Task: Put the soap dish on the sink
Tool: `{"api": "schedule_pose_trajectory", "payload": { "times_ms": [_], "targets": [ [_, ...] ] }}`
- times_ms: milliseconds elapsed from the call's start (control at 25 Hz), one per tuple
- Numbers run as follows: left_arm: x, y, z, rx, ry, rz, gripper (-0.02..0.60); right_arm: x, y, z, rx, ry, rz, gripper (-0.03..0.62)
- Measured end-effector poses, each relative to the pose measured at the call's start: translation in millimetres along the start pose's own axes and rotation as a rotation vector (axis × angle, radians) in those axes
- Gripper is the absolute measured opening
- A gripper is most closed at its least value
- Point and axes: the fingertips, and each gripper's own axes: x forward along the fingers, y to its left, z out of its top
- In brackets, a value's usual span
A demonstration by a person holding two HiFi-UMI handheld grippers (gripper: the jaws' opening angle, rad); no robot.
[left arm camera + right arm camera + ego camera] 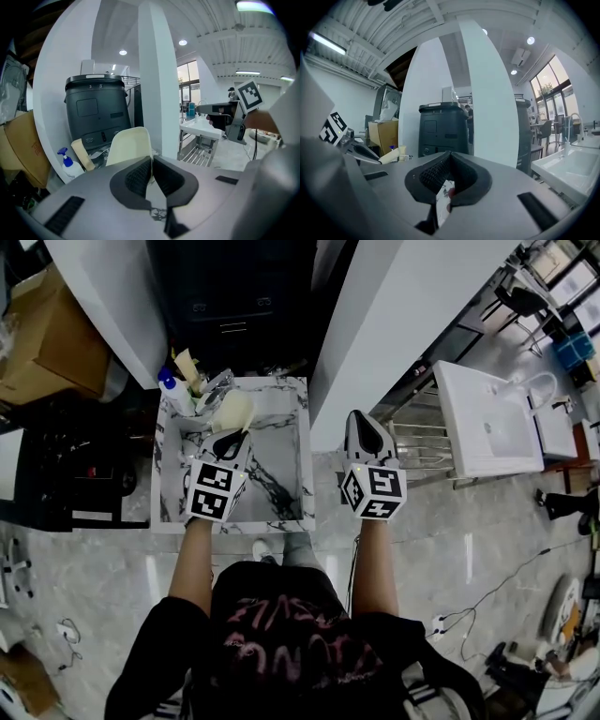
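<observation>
The left gripper clamped the cream soap dish above the marble sink – toward its back; the right gripper – jaws together, empty – hovered right of the sink

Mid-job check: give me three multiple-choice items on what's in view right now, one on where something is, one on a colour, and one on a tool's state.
1. Where is the soap dish?
A. In the left tool, over the marble sink
B. In a drawer
C. On a shelf

2. What colour is the top of the pump bottle?
A. Red
B. Blue
C. Green

3. How is the right tool?
A. Wide open
B. Shut on a sponge
C. Shut, with nothing in it

Answers:
1 A: the left gripper view shows the jaws closed on the dish's edge, and the head view shows it above the sink.
2 B: the pump head is blue in both the head view and the left gripper view.
3 C: the right gripper view shows its jaws together with nothing between them.
</observation>
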Motion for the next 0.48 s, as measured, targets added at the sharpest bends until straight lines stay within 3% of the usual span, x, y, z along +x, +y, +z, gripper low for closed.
{"api": "schedule_pose_trajectory", "payload": {
  "times_ms": [80,480],
  "targets": [
    [9,1,2,-0.022,0.005,-0.009,0.028,7,-3,1,-0.002,0.001,0.005,0.014],
    [78,-8,-11,0.035,0.132,-0.072,0.029,33,-23,-8,-0.022,0.023,0.023,0.014]
  ]
}}
